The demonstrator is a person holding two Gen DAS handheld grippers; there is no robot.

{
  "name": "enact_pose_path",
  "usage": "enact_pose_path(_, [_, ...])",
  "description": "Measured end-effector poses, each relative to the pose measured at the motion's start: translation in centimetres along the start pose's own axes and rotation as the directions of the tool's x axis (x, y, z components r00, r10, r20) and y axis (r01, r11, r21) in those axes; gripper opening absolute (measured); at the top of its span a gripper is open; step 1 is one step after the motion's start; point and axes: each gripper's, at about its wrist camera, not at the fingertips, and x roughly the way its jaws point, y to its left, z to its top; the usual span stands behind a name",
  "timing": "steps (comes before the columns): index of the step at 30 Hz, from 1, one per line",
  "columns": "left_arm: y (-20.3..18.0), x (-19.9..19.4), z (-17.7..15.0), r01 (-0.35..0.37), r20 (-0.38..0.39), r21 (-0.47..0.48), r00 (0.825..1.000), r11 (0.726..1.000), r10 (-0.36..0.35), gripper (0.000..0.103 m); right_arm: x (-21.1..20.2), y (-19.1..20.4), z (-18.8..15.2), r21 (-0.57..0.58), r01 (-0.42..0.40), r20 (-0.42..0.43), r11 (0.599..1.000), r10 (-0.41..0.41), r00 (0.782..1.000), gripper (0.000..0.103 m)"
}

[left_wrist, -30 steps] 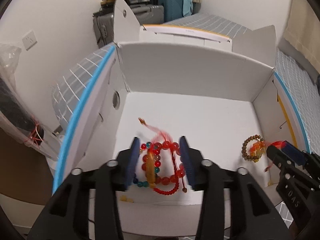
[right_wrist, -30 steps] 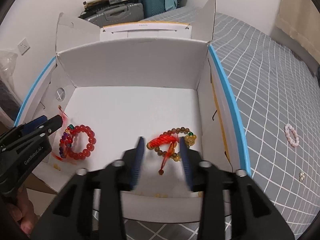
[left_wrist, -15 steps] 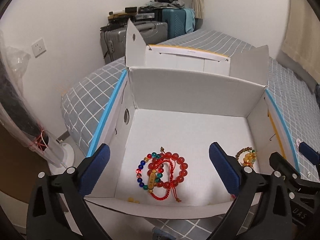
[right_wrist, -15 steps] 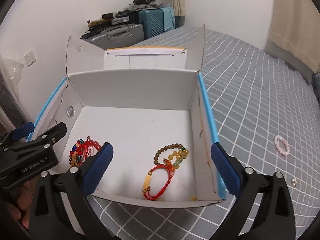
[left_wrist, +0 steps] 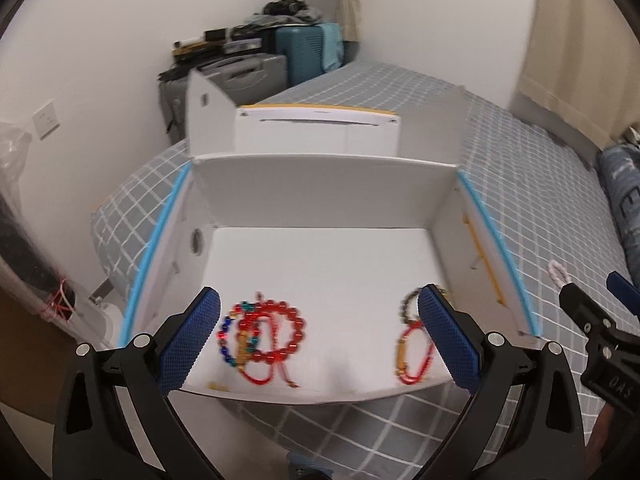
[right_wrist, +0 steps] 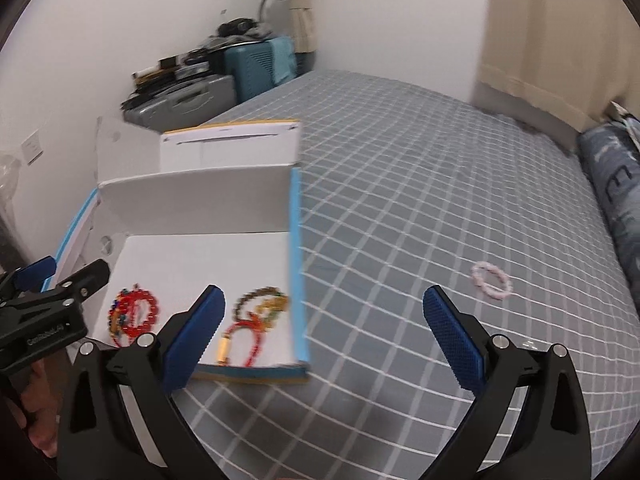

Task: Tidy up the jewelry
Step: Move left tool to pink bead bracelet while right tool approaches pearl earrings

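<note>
A white cardboard box (left_wrist: 320,196) with blue edges lies open on the grey checked bed. On its floor lie red and multicoloured bead bracelets (left_wrist: 262,330) at the left, and a brown bead bracelet with a red cord bracelet (left_wrist: 412,340) at the right; both piles also show in the right wrist view (right_wrist: 134,316) (right_wrist: 252,320). My left gripper (left_wrist: 318,338) is open and empty, held back above the box's front edge. My right gripper (right_wrist: 322,340) is open and empty over the bed beside the box's right wall. A pink bead bracelet (right_wrist: 491,279) lies loose on the bed to its right.
The box's lid flaps (left_wrist: 316,132) stand up at the back. Suitcases (right_wrist: 188,98) with clutter and a blue lamp stand against the far wall. A dark blue pillow (right_wrist: 616,196) lies at the bed's right edge. A wall socket (left_wrist: 46,120) is on the left.
Both grippers opened, letting go of the bracelets, which now lie in the box. Both pulled back, and the right gripper swung to the right over the bed.
</note>
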Motion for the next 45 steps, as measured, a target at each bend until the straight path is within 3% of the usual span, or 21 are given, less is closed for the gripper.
enact_pose_path(12, [-10.2, -0.6, 0.6, 0.105, 0.004, 0.121, 0.994, 0.987, -0.107, 0.097, -1.7, -10.5, -1.5, 0.11, 0.13, -0.009, 0.985, -0.13, 0.991, 0.095])
enact_pose_path(22, [-20.9, 2.3, 0.3, 0.179, -0.046, 0.225, 0.984, 0.958, -0.173, 0.097, -0.9, -17.9, -3.4, 0.153, 0.202, -0.078, 0.967, -0.192, 0.978, 0.095])
enact_pose_path(33, [-32.8, 9.7, -1.2, 0.265, -0.153, 0.329, 0.962, 0.906, -0.226, 0.097, 3.4, -24.0, -6.7, 0.197, 0.241, -0.193, 0.95, -0.203, 0.96, 0.095])
enact_pose_path(41, [-36.3, 16.1, -1.4, 0.321, -0.253, 0.293, 0.934, 0.901, -0.25, 0.097, 7.5, -26.3, -8.1, 0.211, 0.258, -0.253, 0.943, -0.202, 0.946, 0.095])
enact_pose_path(45, [-37.3, 17.8, -1.3, 0.318, -0.259, 0.302, 0.935, 0.899, -0.243, 0.097, 9.0, -27.1, -8.8, 0.228, 0.254, -0.274, 0.94, -0.189, 0.943, 0.089])
